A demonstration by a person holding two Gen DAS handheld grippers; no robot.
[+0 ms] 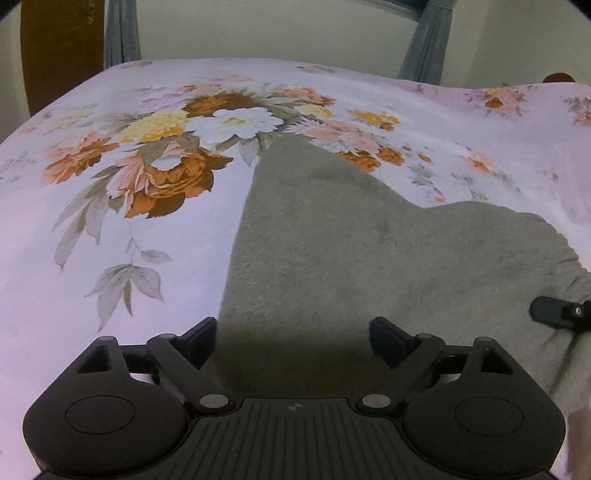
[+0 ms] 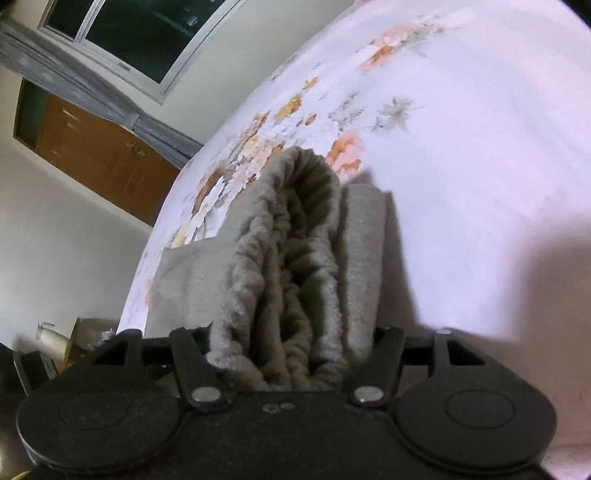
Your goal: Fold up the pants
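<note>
Grey fleece pants (image 1: 332, 240) lie on a floral bed sheet (image 1: 110, 258). My left gripper (image 1: 293, 341) is open and empty, low over the pants' near left edge. My right gripper (image 2: 291, 343) is shut on the pants' gathered elastic waistband (image 2: 295, 277), which bunches between its fingers; the folded cloth stretches away from it. A right gripper finger (image 1: 557, 314) shows at the right edge of the left wrist view, on the gathered waistband.
The sheet (image 2: 461, 184) covers the whole bed. A wooden cupboard (image 2: 96, 155), grey curtains (image 1: 122, 33) and a window (image 2: 140, 33) stand beyond the bed. Small items (image 2: 55, 339) sit low beside it.
</note>
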